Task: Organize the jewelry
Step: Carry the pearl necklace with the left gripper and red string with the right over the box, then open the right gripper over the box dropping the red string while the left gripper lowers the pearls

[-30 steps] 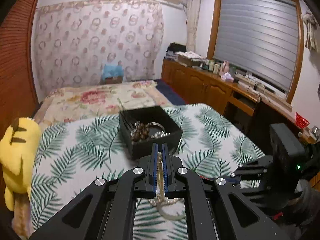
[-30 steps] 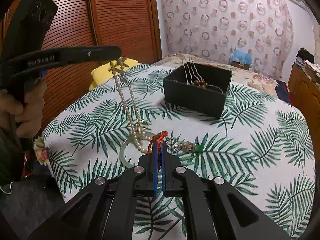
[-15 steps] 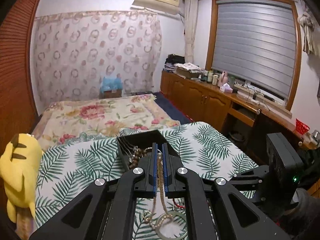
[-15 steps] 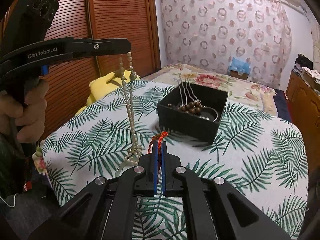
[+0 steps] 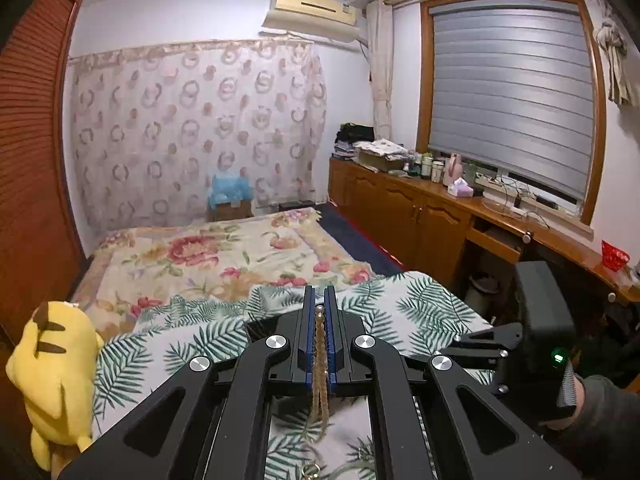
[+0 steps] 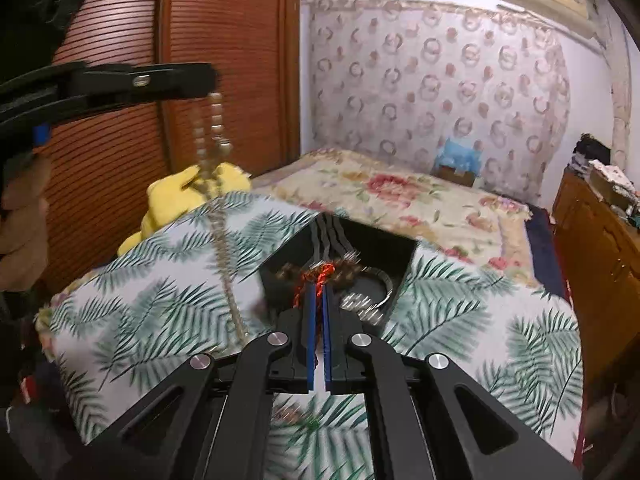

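Note:
My left gripper (image 5: 319,300) is shut on a pearl necklace (image 5: 320,360) that hangs down below its fingers. In the right wrist view the left gripper (image 6: 208,80) holds the necklace (image 6: 220,224) high over the leaf-print cloth (image 6: 160,300), left of the black jewelry box (image 6: 360,248). My right gripper (image 6: 319,284) is shut on a red cord bracelet (image 6: 316,276), raised just in front of the box. The box holds brown beads and a silver bangle (image 6: 372,300).
A yellow plush toy (image 5: 52,372) sits at the left edge of the bed. A floral blanket (image 5: 224,256) covers the far bed. A wooden cabinet (image 5: 420,216) runs along the right wall. The right hand's device (image 5: 536,328) is at the right.
Both grippers have risen. The left one lifted the pearl necklace off the cloth, and the right one lifted the red cord toward the box.

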A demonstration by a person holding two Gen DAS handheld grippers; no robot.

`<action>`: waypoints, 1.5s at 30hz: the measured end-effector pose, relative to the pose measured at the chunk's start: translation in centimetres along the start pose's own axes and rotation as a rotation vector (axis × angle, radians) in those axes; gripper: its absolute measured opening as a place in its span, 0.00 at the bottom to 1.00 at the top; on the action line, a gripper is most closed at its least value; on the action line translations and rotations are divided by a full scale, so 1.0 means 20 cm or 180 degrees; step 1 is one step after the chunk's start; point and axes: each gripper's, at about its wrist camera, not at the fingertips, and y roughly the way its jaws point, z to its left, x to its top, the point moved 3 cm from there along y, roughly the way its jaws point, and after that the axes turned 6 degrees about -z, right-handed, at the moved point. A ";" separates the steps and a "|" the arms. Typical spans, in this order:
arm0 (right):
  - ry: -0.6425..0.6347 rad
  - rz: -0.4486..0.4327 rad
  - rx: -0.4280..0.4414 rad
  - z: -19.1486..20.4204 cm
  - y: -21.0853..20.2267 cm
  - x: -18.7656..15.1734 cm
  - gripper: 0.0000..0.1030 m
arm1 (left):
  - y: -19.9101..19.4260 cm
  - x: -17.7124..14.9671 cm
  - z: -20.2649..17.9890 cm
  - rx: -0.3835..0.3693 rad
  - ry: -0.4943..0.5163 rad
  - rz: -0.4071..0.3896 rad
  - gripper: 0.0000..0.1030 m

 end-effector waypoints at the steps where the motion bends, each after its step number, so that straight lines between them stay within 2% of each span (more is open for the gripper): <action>1: 0.0018 -0.0006 -0.0020 -0.02 0.02 0.01 0.03 | 0.01 0.01 0.00 0.0007 0.0009 -0.0005 0.04; 9: 0.0078 0.0002 -0.0005 -0.14 0.17 0.07 0.03 | 0.08 0.10 0.01 0.0122 0.0089 -0.0006 0.04; 18: 0.0224 0.0178 0.0156 -0.17 0.32 0.01 0.04 | 0.13 0.22 0.02 0.0194 0.0155 -0.0053 0.04; 30: 0.0157 0.0316 0.0228 -0.14 0.40 -0.03 0.04 | 0.25 0.24 0.01 0.0302 0.0222 0.0002 0.04; 37: 0.0160 0.0353 0.0188 -0.15 0.42 -0.05 0.04 | 0.28 0.30 0.00 0.0299 0.0270 -0.0080 0.04; 40: 0.0165 0.0331 0.0164 -0.16 0.41 -0.05 0.08 | 0.32 0.28 0.02 0.0309 0.0251 -0.0032 0.04; 43: 0.0188 0.0287 0.0149 -0.18 0.39 -0.04 0.20 | 0.38 0.22 0.04 0.0317 0.0222 0.0077 0.04; 45: 0.0210 0.0249 0.0128 -0.21 0.37 -0.03 0.23 | 0.42 0.16 0.07 0.0317 0.0190 0.0167 0.04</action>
